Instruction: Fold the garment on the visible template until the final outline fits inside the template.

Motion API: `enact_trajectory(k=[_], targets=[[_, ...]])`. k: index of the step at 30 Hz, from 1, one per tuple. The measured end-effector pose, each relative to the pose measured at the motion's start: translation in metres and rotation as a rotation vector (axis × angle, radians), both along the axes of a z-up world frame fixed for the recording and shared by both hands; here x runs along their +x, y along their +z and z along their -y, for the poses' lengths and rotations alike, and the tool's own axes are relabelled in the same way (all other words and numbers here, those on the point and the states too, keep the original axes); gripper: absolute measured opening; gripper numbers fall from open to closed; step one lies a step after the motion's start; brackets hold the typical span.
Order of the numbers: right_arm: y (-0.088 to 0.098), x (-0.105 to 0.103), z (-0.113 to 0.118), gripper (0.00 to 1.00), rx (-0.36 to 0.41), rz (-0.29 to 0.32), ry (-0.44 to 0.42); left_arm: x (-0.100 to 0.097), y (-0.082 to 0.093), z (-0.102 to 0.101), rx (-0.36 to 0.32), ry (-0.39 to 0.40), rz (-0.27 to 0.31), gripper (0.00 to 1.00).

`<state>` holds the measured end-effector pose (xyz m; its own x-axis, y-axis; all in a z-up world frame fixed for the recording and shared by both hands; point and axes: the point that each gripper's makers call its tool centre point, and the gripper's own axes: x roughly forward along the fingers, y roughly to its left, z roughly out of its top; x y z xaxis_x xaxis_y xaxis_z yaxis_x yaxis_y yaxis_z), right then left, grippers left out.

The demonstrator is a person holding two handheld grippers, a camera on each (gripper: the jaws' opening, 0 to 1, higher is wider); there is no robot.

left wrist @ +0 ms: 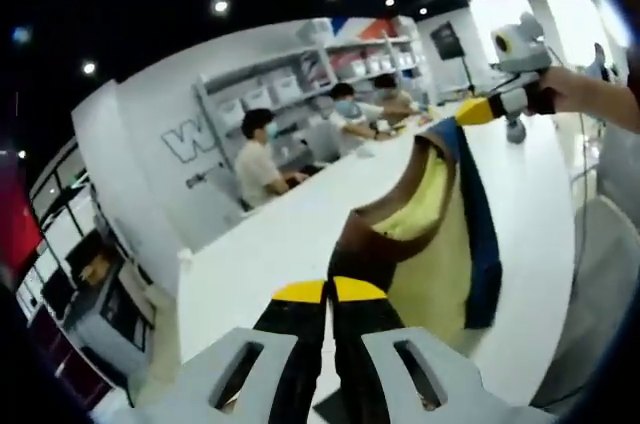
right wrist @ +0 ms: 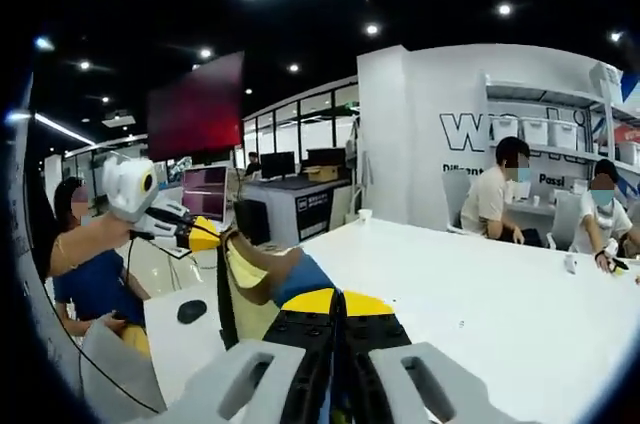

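Tools [left wrist: 329, 291] [right wrist: 338, 302] clamping multicolored garment [left wrist: 440, 234] aloft

Yellow, blue, brown garment [left wrist: 440, 234]; white table [left wrist: 280, 244]; yellow-tipped tongs [left wrist: 328, 291]

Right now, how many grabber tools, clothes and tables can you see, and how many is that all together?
Grippers: 2, the left gripper and the right gripper
Garments: 1, the garment held up between them
Tables: 1, the white table
Total: 4
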<state>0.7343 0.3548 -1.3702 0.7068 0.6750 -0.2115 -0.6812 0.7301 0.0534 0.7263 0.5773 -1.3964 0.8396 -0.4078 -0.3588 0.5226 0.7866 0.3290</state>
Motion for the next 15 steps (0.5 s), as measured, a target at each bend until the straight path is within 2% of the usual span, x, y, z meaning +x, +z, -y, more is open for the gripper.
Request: enact_trajectory(k=[1, 3, 5, 6, 7, 8, 10, 11, 13, 15], targets=[[0.001, 0.013, 0.001, 0.0, 0.0, 0.01, -0.013, 0.013, 0.004, 0.002, 0.014, -0.012, 0.015, 0.0], [0.0, 0.025, 0.002, 0.0, 0.001, 0.012, -0.024, 0.024, 0.004, 0.003, 0.021, -0.018, 0.02, 0.0], [-0.002, 0.037, 0.004, 0.0, 0.005, 0.013, -0.036, 0.044, 0.005, 0.007, 0.032, -0.039, 0.035, 0.0], [-0.004, 0.05, 0.007, 0.0, 0.014, 0.012, -0.056, 0.049, 0.004, 0.008, 0.033, -0.042, 0.034, 0.0], [-0.007, 0.062, 0.008, 0.0, 0.014, 0.012, -0.074, 0.063, 0.002, 0.009, 0.04, -0.052, 0.039, 0.0], [-0.011, 0.07, 0.01, 0.0, 0.017, 0.007, -0.087, 0.074, -0.001, 0.009, 0.042, -0.057, 0.034, 0.0], [-0.014, 0.076, 0.01, 0.0, 0.019, 0.001, -0.094, 0.082, -0.004, 0.009, 0.039, -0.058, 0.03, 0.0], [-0.021, 0.086, 0.01, 0.0, 0.022, -0.008, -0.106, 0.096, -0.011, 0.01, 0.03, -0.061, 0.011, 0.0], [-0.031, 0.1, 0.009, 0.0, 0.021, -0.02, -0.116, 0.111, -0.021, 0.012, 0.008, -0.067, -0.021, 0.0], [-0.037, 0.107, 0.01, 0.0, 0.016, -0.03, -0.122, 0.116, -0.023, 0.015, -0.012, -0.075, -0.033, 0.0]])
